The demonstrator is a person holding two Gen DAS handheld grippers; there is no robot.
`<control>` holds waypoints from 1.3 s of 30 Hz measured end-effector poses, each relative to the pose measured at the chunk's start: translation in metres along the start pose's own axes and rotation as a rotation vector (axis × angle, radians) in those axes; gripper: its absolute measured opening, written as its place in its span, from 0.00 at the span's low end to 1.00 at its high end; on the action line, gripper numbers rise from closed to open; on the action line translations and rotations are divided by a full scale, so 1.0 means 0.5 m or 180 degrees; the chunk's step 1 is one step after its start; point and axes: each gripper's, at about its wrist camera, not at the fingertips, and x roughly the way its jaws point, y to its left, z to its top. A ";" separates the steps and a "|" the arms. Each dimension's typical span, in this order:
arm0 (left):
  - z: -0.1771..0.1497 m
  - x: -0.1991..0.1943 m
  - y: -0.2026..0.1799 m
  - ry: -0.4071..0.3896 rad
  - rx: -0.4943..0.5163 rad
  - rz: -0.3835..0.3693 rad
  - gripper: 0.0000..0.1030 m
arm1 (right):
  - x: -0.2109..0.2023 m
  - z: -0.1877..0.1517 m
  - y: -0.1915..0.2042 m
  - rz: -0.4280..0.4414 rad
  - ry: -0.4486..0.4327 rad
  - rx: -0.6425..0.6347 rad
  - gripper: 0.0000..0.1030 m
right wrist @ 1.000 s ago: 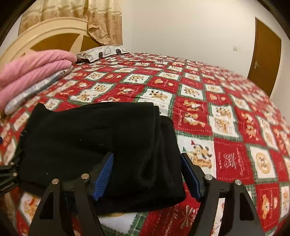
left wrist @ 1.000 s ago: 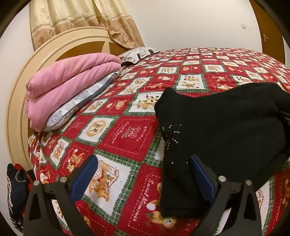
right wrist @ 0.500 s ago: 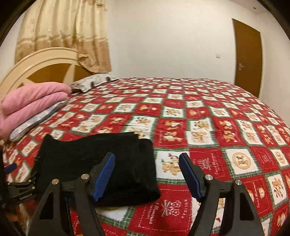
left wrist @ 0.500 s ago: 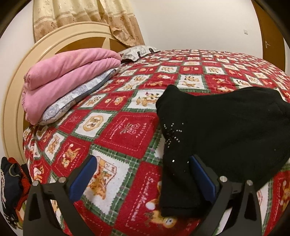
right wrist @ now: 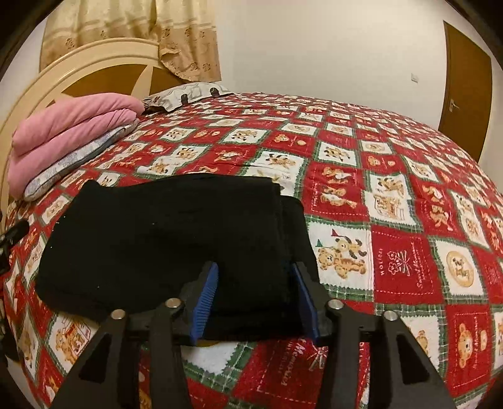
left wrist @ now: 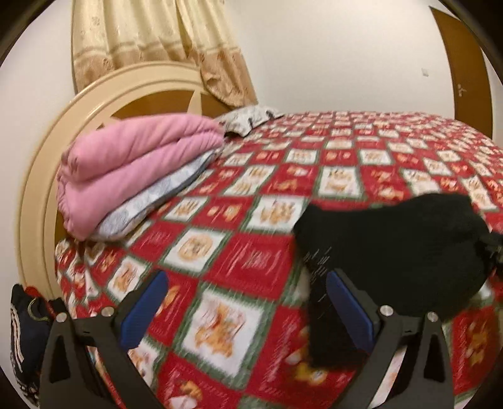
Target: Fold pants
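black pants (right wrist: 176, 239), folded into a thick rectangular stack, lie near the front edge of a bed covered by a red, white and green patchwork bedspread (right wrist: 393, 201) printed with teddy bears. in the right wrist view the right gripper (right wrist: 256, 292) reaches over the near right corner of the stack, its jaws closing with the dark fabric between the blue pads (right wrist: 206, 292); whether the pads already press on the cloth cannot be told. in the blurred left wrist view the left gripper (left wrist: 248, 308) hangs over the bedspread with its jaws spread wide and nothing gripped, its right finger lying in front of the left end of the pants (left wrist: 386, 251), where a scatter of small pale studs shows. a folded pink blanket (left wrist: 132, 170) rests on a pale patterned pillow (left wrist: 147, 204) against the cream and brown round headboard (left wrist: 103, 94), with a second patterned pillow (right wrist: 185, 94) farther back. a beige floral curtain (right wrist: 125, 28) hangs behind the headboard, a brown door (right wrist: 465, 91) stands at the far right, and a dark bag (left wrist: 25, 333) sits beside the bed at lower left.
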 end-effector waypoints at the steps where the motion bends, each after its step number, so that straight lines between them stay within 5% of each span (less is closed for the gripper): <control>1: 0.014 0.001 -0.019 -0.0032 0.0006 -0.0069 1.00 | 0.001 -0.001 -0.004 0.0017 -0.0003 0.0032 0.53; 5: 0.040 0.006 -0.077 -0.0159 0.0029 -0.0380 1.00 | 0.005 -0.002 -0.019 0.0102 0.0007 0.0175 0.61; 9: 0.024 0.067 -0.120 0.0245 -0.0050 -0.0586 1.00 | 0.010 -0.006 -0.036 0.0055 0.0038 0.0348 0.82; 12: -0.008 0.108 -0.136 0.0582 -0.0003 -0.0559 1.00 | 0.019 -0.009 -0.057 0.0147 0.0093 0.0553 0.86; 16: -0.022 0.096 -0.114 0.0637 -0.0242 -0.0673 1.00 | -0.005 -0.022 -0.079 0.0230 0.0053 0.0812 0.87; 20: -0.027 0.040 -0.110 0.0449 -0.0105 -0.0536 1.00 | -0.086 -0.059 -0.070 0.0130 -0.0209 0.1107 0.87; 39: -0.110 -0.223 -0.091 -0.0064 -0.0142 -0.0604 1.00 | -0.356 -0.188 0.051 0.0194 -0.0482 0.0751 0.87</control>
